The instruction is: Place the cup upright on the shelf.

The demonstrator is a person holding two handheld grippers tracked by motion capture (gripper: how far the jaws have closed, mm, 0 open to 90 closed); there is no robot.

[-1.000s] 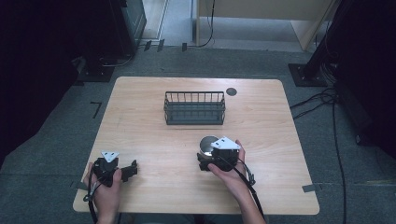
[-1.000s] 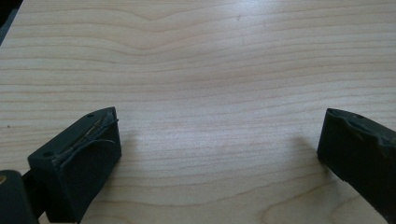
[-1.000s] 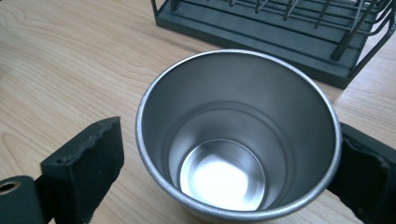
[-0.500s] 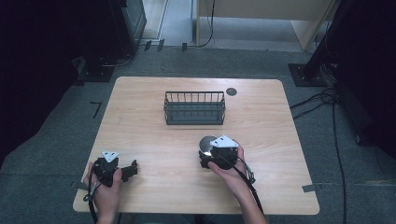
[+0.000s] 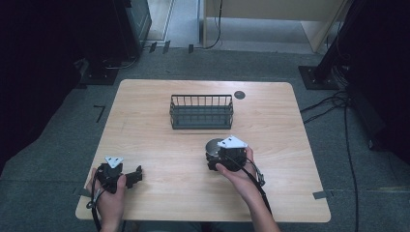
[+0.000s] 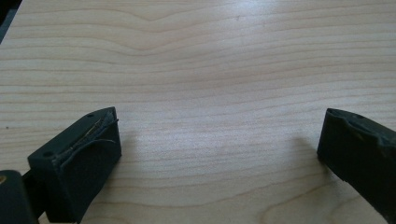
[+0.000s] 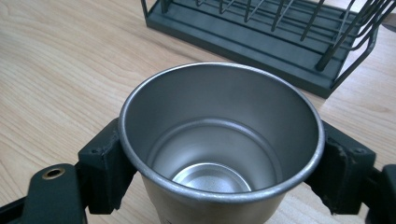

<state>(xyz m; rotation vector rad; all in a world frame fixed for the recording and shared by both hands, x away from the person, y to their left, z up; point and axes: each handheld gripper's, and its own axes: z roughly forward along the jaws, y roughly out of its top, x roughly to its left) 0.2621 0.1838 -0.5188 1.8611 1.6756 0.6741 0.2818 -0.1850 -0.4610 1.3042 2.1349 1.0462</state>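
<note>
The right hand-held gripper [image 7: 219, 172] has just been closing and now clamps the steel cup [image 7: 219, 140], jaws pressed on either side; the cup stands upright on the tabletop [image 5: 159, 145], near the wire rack [image 5: 201, 112]; the left hand-held gripper [image 6: 219, 154] rests released, nothing between its jaws.

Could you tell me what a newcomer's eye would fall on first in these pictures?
Probably the shiny metal cup, upright and empty on the wooden table, with the right gripper clamped on its sides; the jaws have just closed on it. Behind it, mid-table, stands an empty dark wire basket. At the near left, the left gripper rests with its jaws open over bare wood.
</note>
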